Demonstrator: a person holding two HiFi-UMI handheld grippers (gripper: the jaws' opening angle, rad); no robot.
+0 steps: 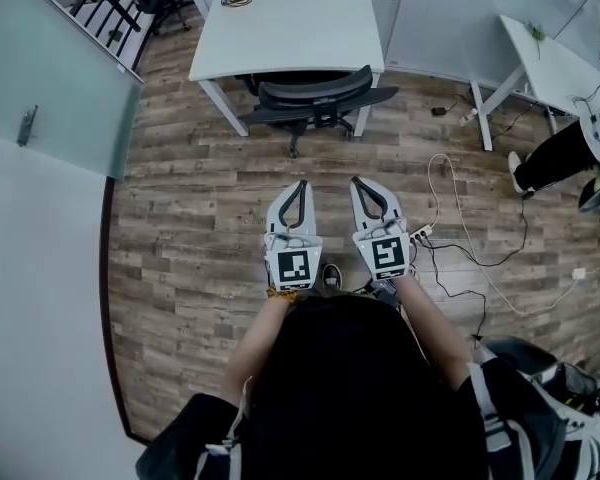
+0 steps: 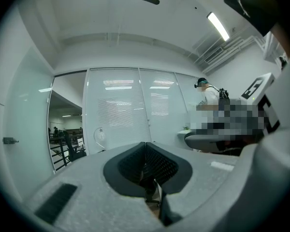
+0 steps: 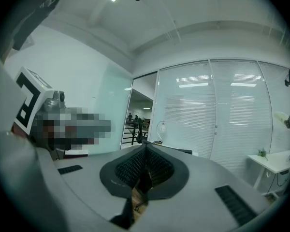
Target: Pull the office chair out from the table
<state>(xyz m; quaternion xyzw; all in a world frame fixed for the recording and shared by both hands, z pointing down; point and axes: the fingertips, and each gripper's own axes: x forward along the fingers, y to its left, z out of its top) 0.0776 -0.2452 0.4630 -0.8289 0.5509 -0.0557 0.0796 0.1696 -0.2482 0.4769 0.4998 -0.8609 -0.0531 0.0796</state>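
Observation:
A black office chair is tucked under the white table at the top of the head view, its backrest facing me. My left gripper and right gripper are held side by side over the wood floor, well short of the chair, both shut with nothing between the jaws. In the left gripper view the left gripper shows closed tips, with part of the chair's stem visible through the gap below. The right gripper also shows its tips touching.
A glass wall and door run along the left. A second white table stands at the right with a person beside it. Cables and a power strip lie on the floor to my right.

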